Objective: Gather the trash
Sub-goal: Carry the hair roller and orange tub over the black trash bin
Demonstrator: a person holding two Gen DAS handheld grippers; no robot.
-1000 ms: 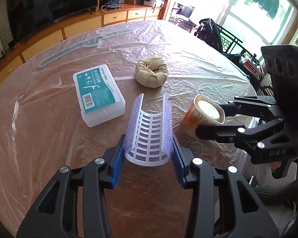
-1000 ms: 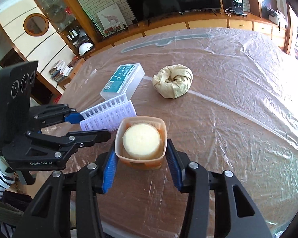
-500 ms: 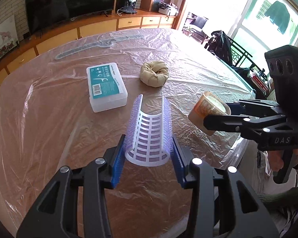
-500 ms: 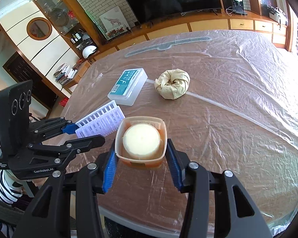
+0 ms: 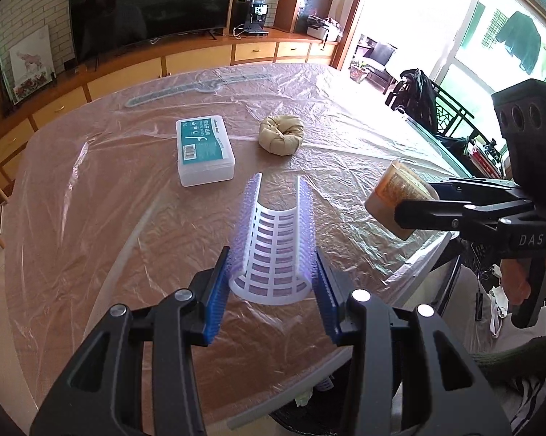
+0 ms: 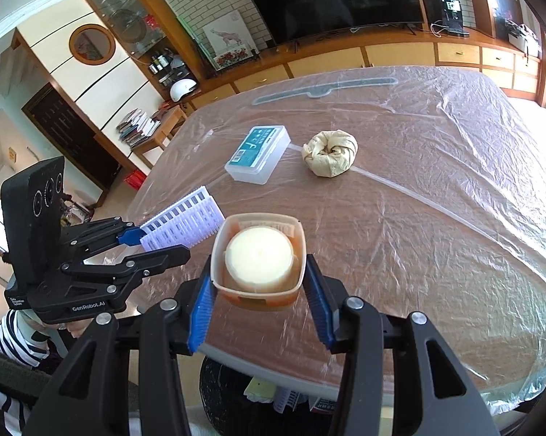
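From my left wrist, my left gripper (image 5: 273, 287) is pinching the bowed slotted tray (image 5: 274, 250); it could spring loose. From my right, my right gripper (image 6: 258, 289) is clamping the cup (image 6: 259, 265) above the bin (image 6: 236, 396) (tilting risks dropping its contents).

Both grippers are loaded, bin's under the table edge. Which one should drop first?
Probably right. The right gripper holds the orange cup near the table edge, almost above the bin. The left gripper's white slotted piece looks slightly farther in.

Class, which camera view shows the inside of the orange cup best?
The right wrist view: it looks down into the cup held in the right claw, showing a pale round block inside. The left wrist view shows only its tilted, labelled side.
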